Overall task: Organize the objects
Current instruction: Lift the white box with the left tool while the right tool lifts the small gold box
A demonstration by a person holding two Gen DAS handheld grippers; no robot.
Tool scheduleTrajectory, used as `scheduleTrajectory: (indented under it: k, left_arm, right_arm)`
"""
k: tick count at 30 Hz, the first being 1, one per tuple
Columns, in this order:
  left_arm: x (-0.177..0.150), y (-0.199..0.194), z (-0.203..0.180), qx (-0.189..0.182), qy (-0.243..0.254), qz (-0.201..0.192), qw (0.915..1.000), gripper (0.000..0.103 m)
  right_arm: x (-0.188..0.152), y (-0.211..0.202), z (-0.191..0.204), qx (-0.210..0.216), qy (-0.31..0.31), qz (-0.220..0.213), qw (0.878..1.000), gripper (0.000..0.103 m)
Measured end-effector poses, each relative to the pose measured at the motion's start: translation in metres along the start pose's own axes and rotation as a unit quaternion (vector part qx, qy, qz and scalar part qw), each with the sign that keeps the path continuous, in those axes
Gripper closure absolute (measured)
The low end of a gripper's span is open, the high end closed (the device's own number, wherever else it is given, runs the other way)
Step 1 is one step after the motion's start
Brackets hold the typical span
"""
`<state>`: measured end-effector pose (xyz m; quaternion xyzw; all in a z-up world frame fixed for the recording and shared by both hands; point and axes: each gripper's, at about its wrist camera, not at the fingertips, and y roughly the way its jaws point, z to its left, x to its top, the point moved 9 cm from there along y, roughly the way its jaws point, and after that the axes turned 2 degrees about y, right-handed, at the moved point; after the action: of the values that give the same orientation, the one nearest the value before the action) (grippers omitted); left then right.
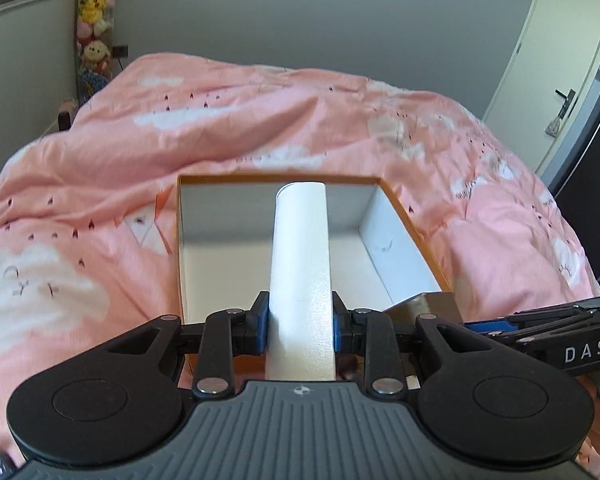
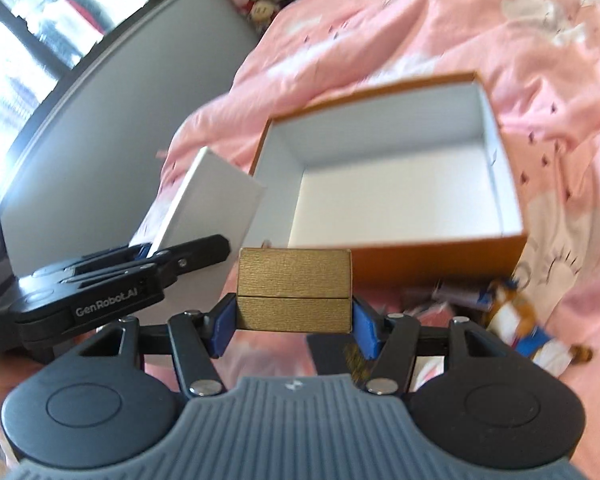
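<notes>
My left gripper (image 1: 300, 326) clamps a white box (image 1: 302, 264); right gripper (image 2: 294, 320) clamps a gold box (image 2: 294, 292). Open orange box (image 2: 440, 258) sits on pink duvet (image 1: 260, 120). Grey walls, white door (image 1: 556, 64).

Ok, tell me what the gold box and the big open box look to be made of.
Gold box: likely rigid card wrapped in gold paper; fine ribbed texture, dull metallic sheen, a seam line between lid and base.
Big open box: cardboard, it seems; thin straight walls, matte white inside, orange outside.
</notes>
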<state>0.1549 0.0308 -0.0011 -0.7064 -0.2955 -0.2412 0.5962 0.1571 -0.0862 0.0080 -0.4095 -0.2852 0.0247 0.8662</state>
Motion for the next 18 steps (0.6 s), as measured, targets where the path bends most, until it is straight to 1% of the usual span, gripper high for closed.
scheduleTrajectory:
  k: [4, 7, 9, 10, 12, 14, 18]
  left_arm:
    - [0.021, 0.014, 0.003, 0.001, 0.004, -0.011, 0.9999, 0.071]
    - [0.032, 0.031, 0.008, -0.004, 0.003, -0.003, 1.0000, 0.071]
    - [0.037, 0.045, 0.013, 0.001, 0.010, 0.005, 0.9999, 0.071]
    - [0.039, 0.053, 0.016, 0.005, 0.014, 0.011, 0.9998, 0.071]
    - [0.041, 0.070, 0.022, 0.012, 0.020, 0.028, 0.9993, 0.071]
    - [0.038, 0.090, 0.028, 0.021, 0.025, 0.054, 0.9980, 0.071]
    - [0.024, 0.127, 0.037, 0.041, 0.033, 0.101, 0.9935, 0.071]
  right_arm:
    - [0.026, -0.010, -0.013, -0.012, 0.007, -0.031, 0.999, 0.042]
    - [0.047, -0.005, -0.022, -0.016, 0.015, -0.040, 0.999, 0.042]
    - [0.057, -0.001, -0.029, -0.019, 0.022, -0.041, 0.999, 0.042]
    - [0.061, 0.008, -0.032, -0.022, 0.025, -0.040, 0.999, 0.042]
    - [0.069, 0.019, -0.039, -0.027, 0.032, -0.036, 0.998, 0.042]
    - [0.076, 0.031, -0.049, -0.032, 0.041, -0.030, 0.998, 0.042]
    - [0.078, 0.054, -0.070, -0.037, 0.065, -0.012, 0.997, 0.042]
